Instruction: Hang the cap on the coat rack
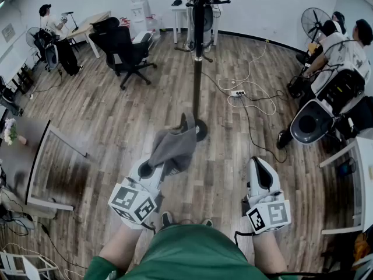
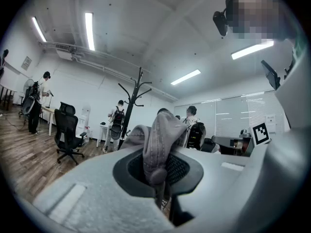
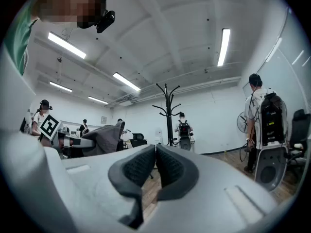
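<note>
A grey cap (image 1: pixel 175 146) hangs crumpled from my left gripper (image 1: pixel 152 169), whose jaws are shut on its fabric. In the left gripper view the cap (image 2: pixel 160 140) rises out of the black pads and fills the middle. The black coat rack (image 1: pixel 198 51) stands straight ahead on the wooden floor, its round base (image 1: pixel 200 130) just beyond the cap. Its hooks (image 2: pixel 137 89) show in the left gripper view, well apart from the cap. My right gripper (image 1: pixel 260 174) is held lower right, shut with nothing between its pads (image 3: pixel 138 166). The rack (image 3: pixel 167 113) also stands ahead in the right gripper view.
A black office chair (image 1: pixel 123 50) stands at the back left. A white cable with a power strip (image 1: pixel 238 93) lies on the floor right of the rack. People sit at right (image 1: pixel 341 51) and stand at far left (image 1: pixel 52 31). A dark table (image 1: pixel 23 150) is at my left.
</note>
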